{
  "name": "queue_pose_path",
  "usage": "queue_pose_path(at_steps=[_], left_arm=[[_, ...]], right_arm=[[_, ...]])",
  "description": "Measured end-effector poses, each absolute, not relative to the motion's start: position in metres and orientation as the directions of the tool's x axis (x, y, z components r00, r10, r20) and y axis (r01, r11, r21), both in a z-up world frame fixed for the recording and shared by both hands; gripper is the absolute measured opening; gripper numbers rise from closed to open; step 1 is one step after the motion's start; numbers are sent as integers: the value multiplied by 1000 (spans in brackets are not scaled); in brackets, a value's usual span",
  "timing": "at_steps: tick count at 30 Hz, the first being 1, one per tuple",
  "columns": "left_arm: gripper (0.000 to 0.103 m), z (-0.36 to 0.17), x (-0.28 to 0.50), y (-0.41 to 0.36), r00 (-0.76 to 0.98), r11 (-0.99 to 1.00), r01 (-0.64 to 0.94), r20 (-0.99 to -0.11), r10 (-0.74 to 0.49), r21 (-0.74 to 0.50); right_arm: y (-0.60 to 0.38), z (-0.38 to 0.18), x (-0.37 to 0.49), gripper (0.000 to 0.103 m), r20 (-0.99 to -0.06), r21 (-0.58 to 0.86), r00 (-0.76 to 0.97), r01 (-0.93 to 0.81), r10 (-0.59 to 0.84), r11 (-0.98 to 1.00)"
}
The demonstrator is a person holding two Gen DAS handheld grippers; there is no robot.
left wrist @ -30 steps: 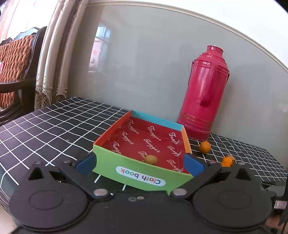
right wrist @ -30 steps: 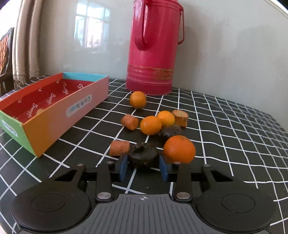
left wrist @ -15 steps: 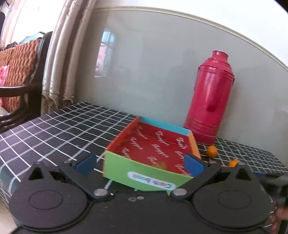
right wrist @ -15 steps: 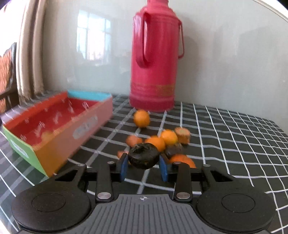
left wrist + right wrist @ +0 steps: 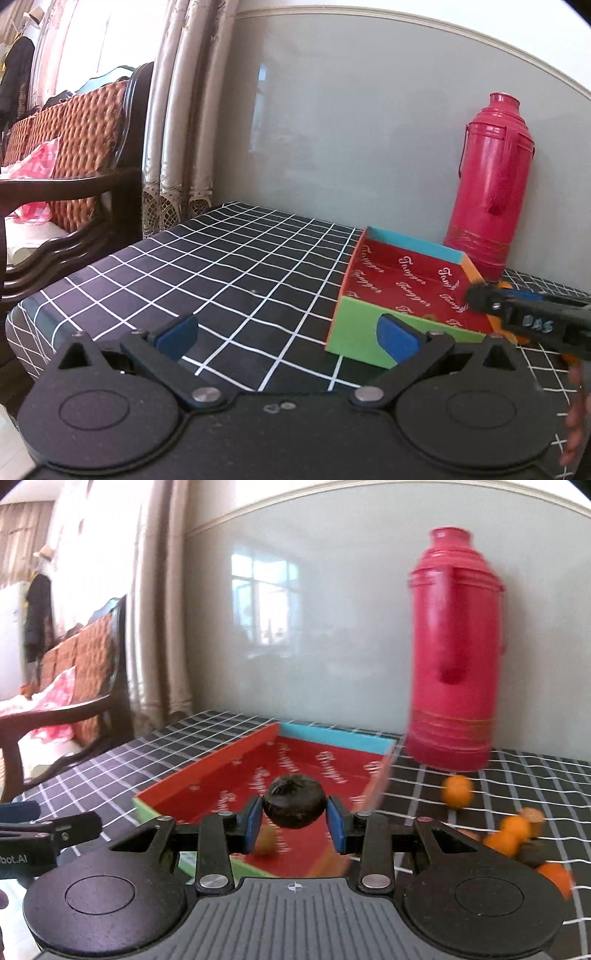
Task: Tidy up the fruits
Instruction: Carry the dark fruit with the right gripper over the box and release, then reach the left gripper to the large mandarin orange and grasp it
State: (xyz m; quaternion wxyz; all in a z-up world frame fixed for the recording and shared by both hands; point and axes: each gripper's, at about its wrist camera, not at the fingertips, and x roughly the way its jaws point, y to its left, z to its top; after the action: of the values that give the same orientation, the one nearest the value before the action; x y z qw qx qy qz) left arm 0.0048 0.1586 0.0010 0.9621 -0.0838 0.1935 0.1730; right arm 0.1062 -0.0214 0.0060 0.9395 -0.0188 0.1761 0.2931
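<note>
The word "Tongee", or something close to it, is printed in pale script over the red floor of the box (image 5: 406,284); the exact letters cannot be made out. "DAS" is read on the side of the right tongs (image 5: 480,297) where they enter the left wrist view, and "bot.AI", cut off at the frame edge, on the left tongs (image 5: 22,819) in the right wrist view.

A dark round fruit (image 5: 294,806) is clamped between the blue pads of the right tongs (image 5: 294,821) and is held above the box (image 5: 207,779), over its red floor. A small brownish fruit (image 5: 265,840) lies in the box, partly hidden behind the left pad. Oranges (image 5: 457,791) and other pieces are scattered on the checked worktop (image 5: 517,775) to the right of the box, blurred. A red flask (image 5: 456,650) stands behind.

The left tongs (image 5: 286,338) are spread wide apart with nothing between them, low over the worktop (image 5: 221,280), the box's green end wall just beside the right pad.
</note>
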Motion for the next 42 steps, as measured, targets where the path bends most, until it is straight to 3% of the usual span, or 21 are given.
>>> queue_pose_path(at_steps=[1,2,3,7,10,18,22,33,39,42], left_arm=[[97,1,4,159,864,926,-366,-402,303,-90],[97,1,4,159,865,926,-366,-401,302,-90],[97,1,3,159,866,928,-362,-400,299,-91],[97,2,5,153,877,934,-343,-390,281,-97],[97,3,9,142,886,943,-317,-385,258,-99],[97,4,22,91,918,974,-210,-361,165,-90],[97,3,28,54,931,988,-151,-341,133,-26],[97,2,43,-5,961,995,-54,-273,30,-80],[97,-2,69,-38,938,996,39,-342,-64,-78],[97,-6,76,-52,927,997,28,-371,-52,-70]], right_arm=[[-21,5,103,62,-322,59,781,-548,535,835],[-24,7,99,92,-288,68,788,-550,544,833],[-27,9,95,102,-256,77,795,-550,550,832],[-49,12,83,103,-180,68,852,-487,491,871],[-69,9,82,103,-175,44,894,-411,412,911],[-151,8,90,103,-237,94,934,-254,269,963],[-183,7,91,103,-269,133,931,-220,248,967],[-225,7,80,103,-268,58,948,-165,174,985],[-258,2,80,103,-271,45,957,-97,106,994],[-276,-2,82,103,-291,59,954,-52,67,997]])
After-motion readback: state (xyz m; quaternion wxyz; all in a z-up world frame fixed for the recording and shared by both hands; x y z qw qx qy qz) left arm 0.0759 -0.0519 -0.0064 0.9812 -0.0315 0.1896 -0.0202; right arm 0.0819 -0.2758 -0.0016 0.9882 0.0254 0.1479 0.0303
